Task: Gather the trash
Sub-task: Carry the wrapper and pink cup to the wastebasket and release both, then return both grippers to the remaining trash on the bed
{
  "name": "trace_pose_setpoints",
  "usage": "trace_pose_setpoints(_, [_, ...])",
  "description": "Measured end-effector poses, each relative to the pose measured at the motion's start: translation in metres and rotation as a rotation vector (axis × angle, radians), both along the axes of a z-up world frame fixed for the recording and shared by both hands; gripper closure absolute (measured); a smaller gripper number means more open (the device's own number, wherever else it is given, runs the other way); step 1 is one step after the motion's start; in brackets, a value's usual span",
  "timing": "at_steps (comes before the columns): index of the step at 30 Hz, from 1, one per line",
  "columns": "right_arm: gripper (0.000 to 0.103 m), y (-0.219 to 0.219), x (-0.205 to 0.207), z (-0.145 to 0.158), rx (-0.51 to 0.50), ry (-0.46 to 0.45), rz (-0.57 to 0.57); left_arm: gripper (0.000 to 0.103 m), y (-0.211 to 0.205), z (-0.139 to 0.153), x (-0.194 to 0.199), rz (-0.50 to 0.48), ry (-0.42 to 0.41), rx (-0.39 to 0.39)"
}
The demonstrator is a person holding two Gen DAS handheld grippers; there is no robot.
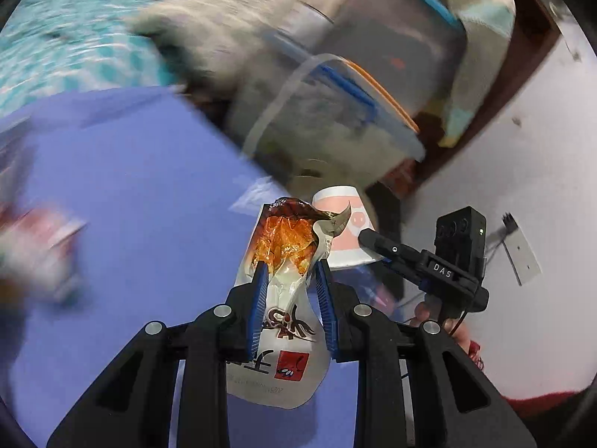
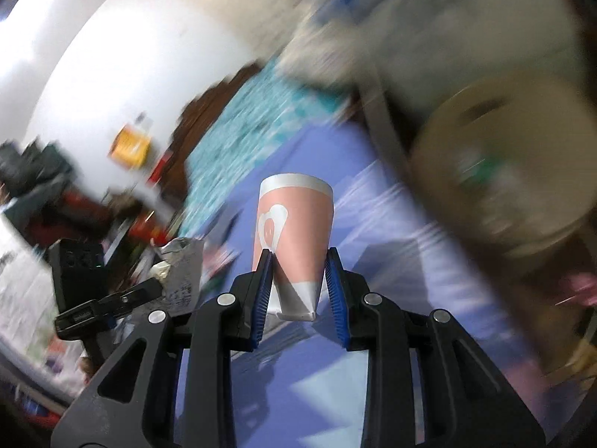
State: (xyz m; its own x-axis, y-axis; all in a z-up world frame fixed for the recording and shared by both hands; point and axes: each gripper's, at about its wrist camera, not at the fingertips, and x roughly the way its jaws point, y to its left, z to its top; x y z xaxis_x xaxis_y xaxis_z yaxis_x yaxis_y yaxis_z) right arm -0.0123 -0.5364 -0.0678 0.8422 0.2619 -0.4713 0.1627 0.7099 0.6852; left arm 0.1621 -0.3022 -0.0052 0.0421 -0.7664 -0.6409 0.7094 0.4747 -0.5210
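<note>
My left gripper [image 1: 291,265] is shut on a torn white snack wrapper [image 1: 283,306] with orange print, held above the purple surface [image 1: 130,224]. My right gripper [image 2: 298,257] is shut on a pink and white paper cup [image 2: 294,231], also held in the air. The cup [image 1: 347,231] and the right gripper's black body [image 1: 421,261] show just right of the wrapper in the left wrist view. The wrapper's silvery back [image 2: 183,268] and the left gripper's black body [image 2: 108,298] show at the left of the right wrist view. Both views are motion-blurred.
Clear plastic storage boxes with blue lids [image 1: 335,112] are stacked beyond the purple surface. A teal patterned cloth [image 1: 67,48] lies at the upper left. A blurred red and white packet [image 1: 37,246] lies at the left. A round tan container [image 2: 515,164] is at the right.
</note>
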Motion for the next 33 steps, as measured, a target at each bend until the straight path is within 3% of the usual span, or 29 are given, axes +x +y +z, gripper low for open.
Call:
trace_pose_setpoints(3, [0.071, -0.065, -0.019, 0.001, -0.015, 0.023, -0.157, 0.078, -0.084, -0.002, 0.008, -0.080, -0.004, 0.007])
trace_pose_setpoints(6, [0.071, -0.099, -0.028, -0.004, -0.041, 0.056, -0.237, 0.078, -0.156, -0.010, 0.012, -0.138, 0.007, 0.027])
trace_pose_setpoints(8, [0.064, -0.116, -0.027, -0.009, -0.069, 0.086, -0.260, 0.077, -0.199, -0.019, 0.010, -0.170, 0.003, 0.053])
trace_pose_setpoints(9, [0.060, -0.120, -0.026, -0.012, -0.078, 0.096, -0.269, 0.070, -0.211, -0.023, 0.010, -0.167, -0.003, 0.064])
trace_pose_setpoints(10, [0.038, -0.125, -0.024, -0.015, -0.087, 0.103, -0.293, 0.058, -0.223, -0.029, 0.011, -0.160, -0.004, 0.077])
trace_pose_setpoints(11, [0.016, -0.126, -0.023, -0.018, -0.087, 0.102, -0.304, 0.027, -0.234, -0.036, 0.013, -0.136, 0.002, 0.094])
trace_pose_setpoints(13, [0.016, -0.130, -0.022, -0.020, -0.079, 0.088, -0.308, 0.027, -0.239, -0.044, 0.016, -0.086, 0.001, 0.104])
trace_pose_setpoints(14, [0.020, -0.130, -0.024, -0.018, -0.088, 0.085, -0.315, 0.034, -0.240, -0.047, 0.017, -0.086, 0.013, 0.111])
trace_pose_setpoints(16, [0.022, -0.123, -0.031, -0.008, -0.109, 0.053, -0.340, 0.038, -0.226, -0.044, 0.017, -0.084, 0.016, 0.102])
trace_pose_setpoints(20, [0.022, -0.093, -0.034, 0.008, -0.108, -0.011, -0.309, 0.037, -0.174, -0.021, 0.001, -0.048, -0.117, 0.088])
trace_pose_setpoints(23, [0.022, -0.057, -0.023, 0.023, -0.103, -0.042, -0.207, 0.037, -0.114, -0.013, -0.016, 0.009, -0.195, 0.094])
trace_pose_setpoints(28, [0.022, 0.020, 0.009, 0.033, -0.044, -0.065, 0.020, 0.037, -0.002, -0.023, -0.037, 0.154, -0.247, 0.147])
trace_pose_setpoints(33, [0.022, 0.119, 0.040, 0.026, -0.017, -0.043, 0.228, 0.036, 0.099, -0.032, -0.050, 0.337, -0.274, 0.212])
